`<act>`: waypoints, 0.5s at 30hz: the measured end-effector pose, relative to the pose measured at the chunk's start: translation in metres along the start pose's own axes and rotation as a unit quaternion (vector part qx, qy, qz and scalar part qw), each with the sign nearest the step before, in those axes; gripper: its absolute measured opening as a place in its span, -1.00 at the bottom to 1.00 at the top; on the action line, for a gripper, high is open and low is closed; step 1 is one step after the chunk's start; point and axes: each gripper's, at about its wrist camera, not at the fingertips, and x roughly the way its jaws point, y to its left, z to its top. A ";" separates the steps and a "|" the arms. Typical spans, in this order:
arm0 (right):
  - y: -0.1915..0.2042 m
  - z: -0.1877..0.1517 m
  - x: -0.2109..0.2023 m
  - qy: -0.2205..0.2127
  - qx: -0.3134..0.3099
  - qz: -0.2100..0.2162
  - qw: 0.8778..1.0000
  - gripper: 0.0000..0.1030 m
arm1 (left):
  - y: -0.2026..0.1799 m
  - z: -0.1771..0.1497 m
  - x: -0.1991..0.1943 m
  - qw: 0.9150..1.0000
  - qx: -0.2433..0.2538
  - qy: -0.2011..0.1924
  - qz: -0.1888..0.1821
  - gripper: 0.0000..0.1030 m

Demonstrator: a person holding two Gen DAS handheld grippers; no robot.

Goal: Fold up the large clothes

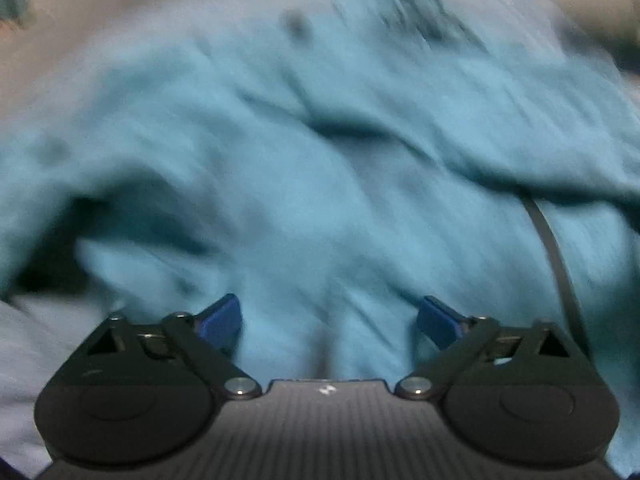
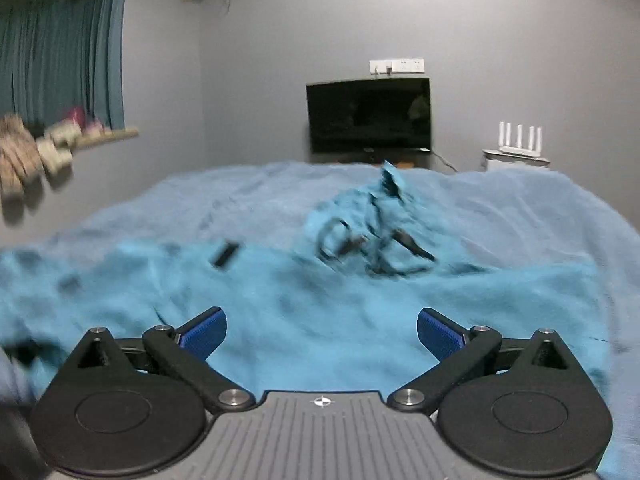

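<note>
Lying rumpled on the bed (image 2: 520,200), the blue garment (image 2: 320,312) is not folded yet; both hand-held grippers, left (image 1: 329,320) and right (image 2: 322,330), are held wide apart, empty.

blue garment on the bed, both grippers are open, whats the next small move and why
Probably lower the left gripper and close it on an edge of the rumpled blue garment. Both it and the right gripper stand open and hold nothing, and the garment lies crumpled with its black cords bunched up, so it needs spreading first.
</note>
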 end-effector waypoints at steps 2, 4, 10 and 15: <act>-0.013 -0.010 -0.016 0.016 0.010 0.010 1.000 1.00 | 0.021 0.011 -0.032 0.995 0.005 -0.092 0.037 0.85; -0.025 -0.017 -0.018 0.028 0.036 0.026 0.999 1.00 | 0.053 0.021 -0.056 0.985 -0.020 -0.156 0.071 1.00; -0.022 -0.031 0.004 0.064 0.026 0.023 0.997 1.00 | 0.186 0.033 -0.058 0.960 -0.112 -0.147 0.209 1.00; -0.020 -0.040 0.016 0.079 0.035 0.072 0.994 1.00 | 0.300 0.004 -0.042 0.942 -0.259 -0.068 0.200 0.96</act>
